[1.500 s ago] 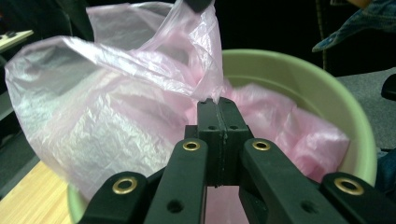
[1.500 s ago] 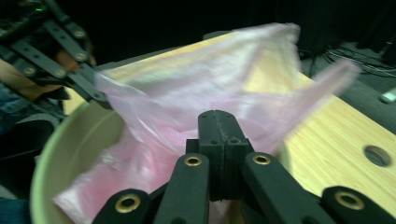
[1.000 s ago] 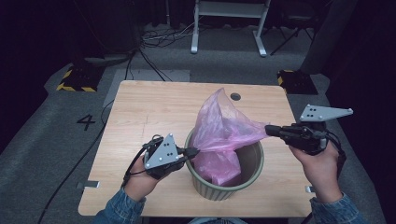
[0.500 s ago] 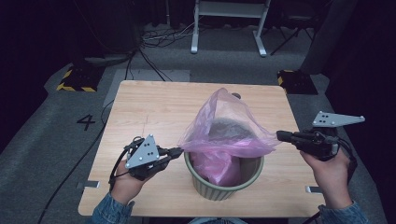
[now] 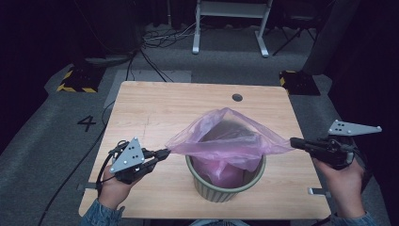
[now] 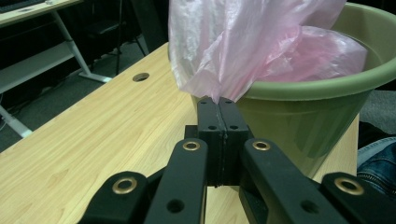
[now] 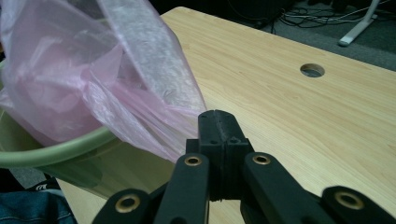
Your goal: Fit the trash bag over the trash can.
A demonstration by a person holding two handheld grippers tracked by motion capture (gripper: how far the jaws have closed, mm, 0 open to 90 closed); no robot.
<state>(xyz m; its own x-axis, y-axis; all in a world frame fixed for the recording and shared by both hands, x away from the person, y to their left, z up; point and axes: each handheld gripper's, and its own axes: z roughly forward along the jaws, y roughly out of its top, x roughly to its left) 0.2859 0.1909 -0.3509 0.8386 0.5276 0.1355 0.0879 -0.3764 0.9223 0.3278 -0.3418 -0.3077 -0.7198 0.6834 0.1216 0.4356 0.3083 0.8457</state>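
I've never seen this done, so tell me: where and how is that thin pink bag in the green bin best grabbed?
By its rim, pinched flat from opposite sides. The pink bag is limp film, so only its mouth edge above the green bin gives jaws purchase; the left gripper and right gripper each clamp one side, stretching it open.

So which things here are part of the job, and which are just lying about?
Part of the job:
- pink plastic bag, its rim pulled wide
- green bin, with the bag in it
- left gripper, shut on the bag's edge
- right gripper, shut on the opposite edge

Just lying about:
- wooden table
- white frame on the floor beyond
- striped blocks
- floor cables
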